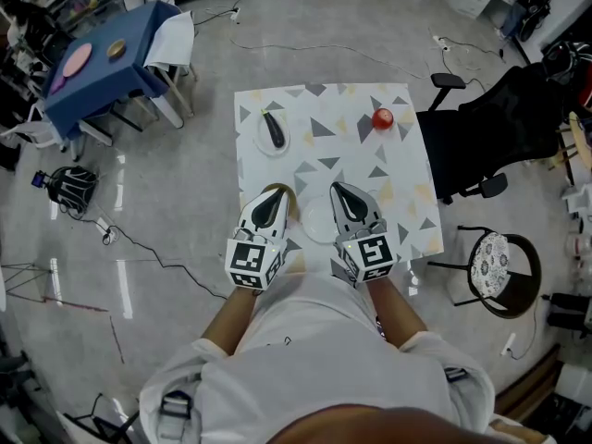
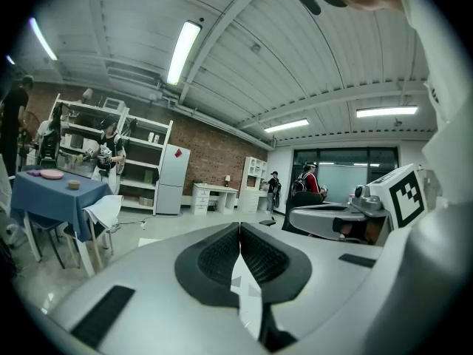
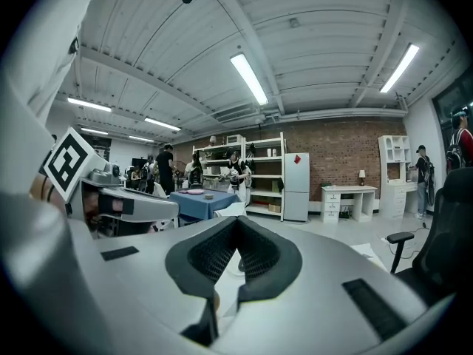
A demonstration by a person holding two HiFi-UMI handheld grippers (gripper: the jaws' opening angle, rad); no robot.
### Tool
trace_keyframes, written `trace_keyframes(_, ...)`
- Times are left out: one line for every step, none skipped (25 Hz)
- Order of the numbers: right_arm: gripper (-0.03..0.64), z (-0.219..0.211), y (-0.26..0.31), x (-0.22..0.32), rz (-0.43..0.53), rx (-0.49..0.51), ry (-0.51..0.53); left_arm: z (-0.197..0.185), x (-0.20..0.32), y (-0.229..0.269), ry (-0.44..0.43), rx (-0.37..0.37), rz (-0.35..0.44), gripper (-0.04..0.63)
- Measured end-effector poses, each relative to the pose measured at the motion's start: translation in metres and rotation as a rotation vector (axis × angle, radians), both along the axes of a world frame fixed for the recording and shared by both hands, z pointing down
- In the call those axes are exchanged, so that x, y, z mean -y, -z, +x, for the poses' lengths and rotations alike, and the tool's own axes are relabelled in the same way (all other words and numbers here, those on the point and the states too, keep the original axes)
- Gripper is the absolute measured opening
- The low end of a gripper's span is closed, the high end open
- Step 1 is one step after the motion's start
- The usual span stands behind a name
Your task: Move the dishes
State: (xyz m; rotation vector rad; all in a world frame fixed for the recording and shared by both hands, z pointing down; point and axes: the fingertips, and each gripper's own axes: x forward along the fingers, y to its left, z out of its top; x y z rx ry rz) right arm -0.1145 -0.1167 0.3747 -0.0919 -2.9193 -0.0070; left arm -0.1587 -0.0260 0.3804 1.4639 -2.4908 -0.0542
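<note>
Plate (image 1: pixel 261 142) — round, plain white

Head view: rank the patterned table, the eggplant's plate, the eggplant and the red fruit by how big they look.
1. Patterned table.
2. White plate.
3. Eggplant and red fruit: too close to rank. The eggplant is longer, the fruit rounder.

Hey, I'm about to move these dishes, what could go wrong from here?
Both the left gripper and right gripper are shut, so pushing in now could shove the pale plate between them instead of gripping it. The eggplant lies loose on its white plate and may roll off if that tilts.
</note>
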Motion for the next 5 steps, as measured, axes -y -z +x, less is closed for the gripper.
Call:
trace_keyframes(-0.002, -0.0002, -0.0002, 0.0008, 0.0, -0.001, -0.002, -0.0003, 0.0001, 0.0, 0.001, 0.0, -0.001, 0.021)
trace_keyframes(-0.002, -0.0001, -0.0007, 0.0017, 0.0, -0.001, -0.004, -0.0004, 0.0002, -0.0004, 0.002, 0.001, -0.001, 0.021)
trace_keyframes(-0.002, 0.0, -0.0013, 0.0025, -0.001, -0.002, -0.005, -0.0003, 0.0002, -0.0011, 0.003, 0.001, -0.001, 0.021)
trace_keyframes(-0.002, 0.0003, -0.002, 0.0031, -0.001, -0.002, -0.007, -0.0001, 0.0, -0.0019, 0.004, 0.0, -0.002, 0.021)
trace_keyframes(-0.002, 0.0006, -0.0028, 0.0036, -0.002, -0.002, -0.008, 0.0002, -0.0002, -0.0027, 0.005, 0.0, -0.002, 0.021)
